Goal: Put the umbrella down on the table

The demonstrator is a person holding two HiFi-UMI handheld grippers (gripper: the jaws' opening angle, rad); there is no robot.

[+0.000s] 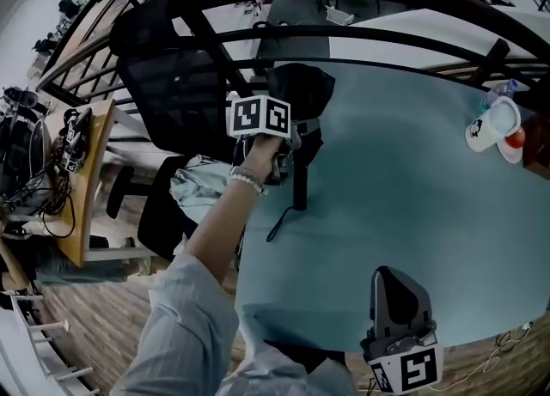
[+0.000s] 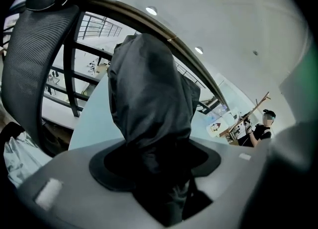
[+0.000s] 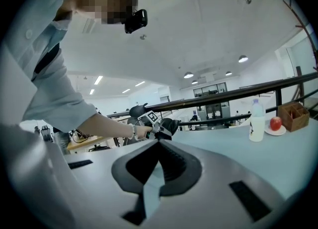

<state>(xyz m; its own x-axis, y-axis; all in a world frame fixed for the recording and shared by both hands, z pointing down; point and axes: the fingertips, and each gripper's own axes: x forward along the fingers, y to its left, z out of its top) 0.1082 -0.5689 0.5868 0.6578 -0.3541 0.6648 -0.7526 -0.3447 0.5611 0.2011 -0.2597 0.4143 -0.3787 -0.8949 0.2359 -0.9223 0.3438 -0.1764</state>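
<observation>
Head view: the left gripper [image 1: 290,140] holds the folded black umbrella [image 1: 306,94] over the far left edge of the table [image 1: 412,205], its jaws clamped on the dark fabric. The umbrella's shaft and strap [image 1: 279,227] trail toward the table's near side, but whether they touch it cannot be told. The right gripper [image 1: 394,281] sits at the table's near edge, jaws together with nothing between them. A bottle [image 3: 256,121] and an apple [image 3: 276,122] stand at the table's far right, and an office chair [image 1: 172,85] is beyond its left edge.

Open-plan office: mesh chair [image 1: 176,85], desk [image 1: 93,181] w/ cables [image 1: 53,201], railing [image 1: 361,35]
</observation>
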